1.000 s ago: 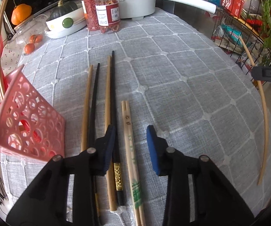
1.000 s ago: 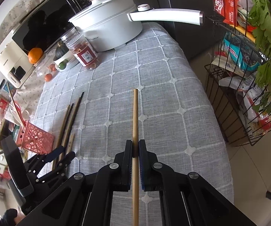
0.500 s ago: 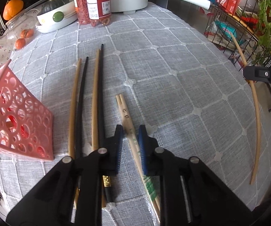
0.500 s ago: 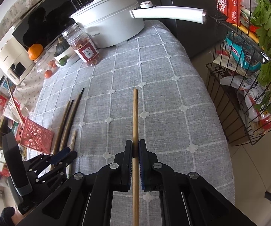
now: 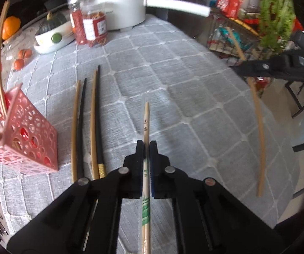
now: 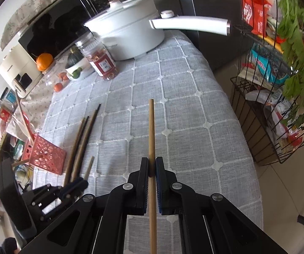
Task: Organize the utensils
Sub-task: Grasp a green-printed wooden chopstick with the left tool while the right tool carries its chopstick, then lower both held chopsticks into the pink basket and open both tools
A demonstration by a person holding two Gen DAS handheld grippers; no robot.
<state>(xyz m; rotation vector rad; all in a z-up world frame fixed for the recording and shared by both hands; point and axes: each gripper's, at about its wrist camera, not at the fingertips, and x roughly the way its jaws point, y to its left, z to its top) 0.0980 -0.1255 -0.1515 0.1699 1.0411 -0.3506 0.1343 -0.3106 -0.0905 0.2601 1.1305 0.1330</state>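
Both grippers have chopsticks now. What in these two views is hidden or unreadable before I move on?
- Left wrist view: the pink basket is cut off by the left edge, so its contents are unclear.
- Left wrist view: the pale chopsticks in the left gripper overlap; one or two, unclear.
- Right wrist view: the jar label is too small to read.

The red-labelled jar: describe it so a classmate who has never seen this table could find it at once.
Start at the big white pot at the far end of the grey checked tablecloth. Directly in front of it stands a clear plastic jar with reddish contents. Unlike the white bowl beside it, it is tall, see-through and red-labelled.
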